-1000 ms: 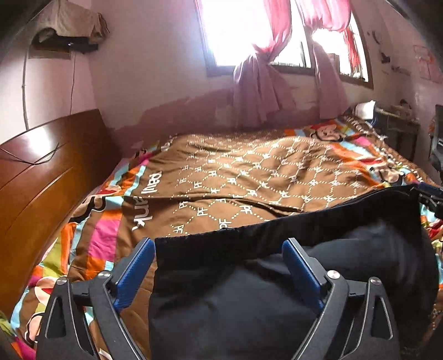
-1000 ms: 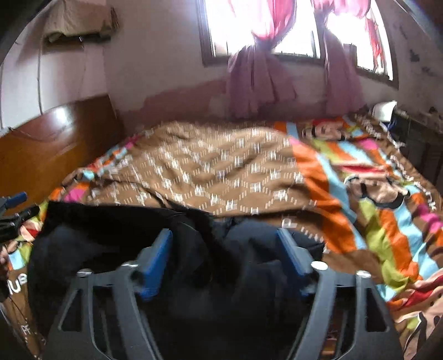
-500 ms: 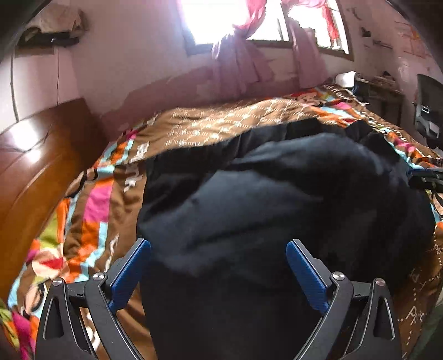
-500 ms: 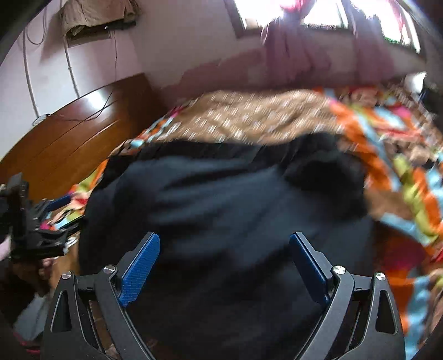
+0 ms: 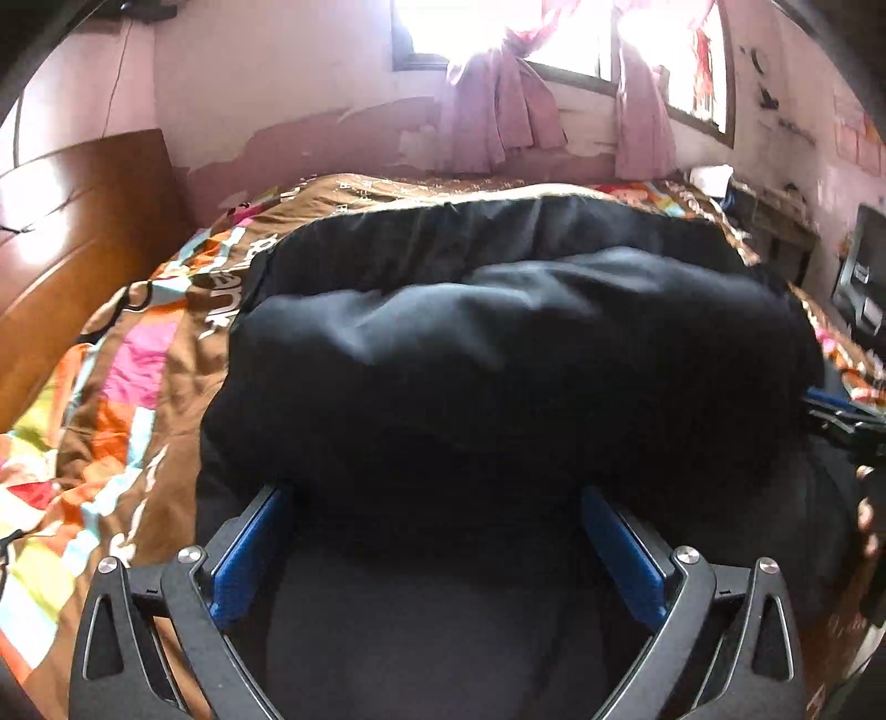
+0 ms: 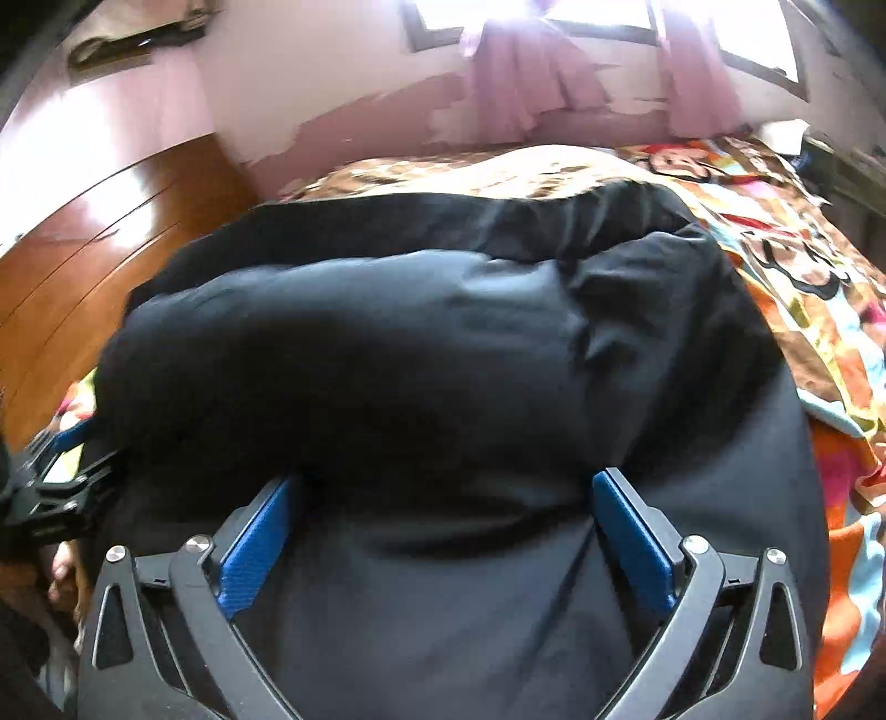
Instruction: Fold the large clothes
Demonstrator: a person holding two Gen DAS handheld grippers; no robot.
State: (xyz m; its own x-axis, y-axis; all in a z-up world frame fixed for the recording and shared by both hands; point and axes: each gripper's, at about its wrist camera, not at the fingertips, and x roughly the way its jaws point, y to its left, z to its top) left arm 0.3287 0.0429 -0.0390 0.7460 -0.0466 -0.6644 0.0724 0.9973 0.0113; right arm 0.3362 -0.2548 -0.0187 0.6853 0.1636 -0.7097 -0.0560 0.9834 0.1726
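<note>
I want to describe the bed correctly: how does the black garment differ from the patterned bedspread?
The black garment is plain and dark; the patterned bedspread is brown with bright multicoloured blocks. The garment is bunched in a puffy fold; the bedspread lies spread out beneath it. Both are soft fabric on the bed.

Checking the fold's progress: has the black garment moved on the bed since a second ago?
Yes. The black garment now reaches farther toward the window, hiding most of the brown quilt that lay bare before.

Black garment on a brown bedspread with bright multicolour blocks, pink curtains, reddish-brown wooden headboard, blue gripper pads.
</note>
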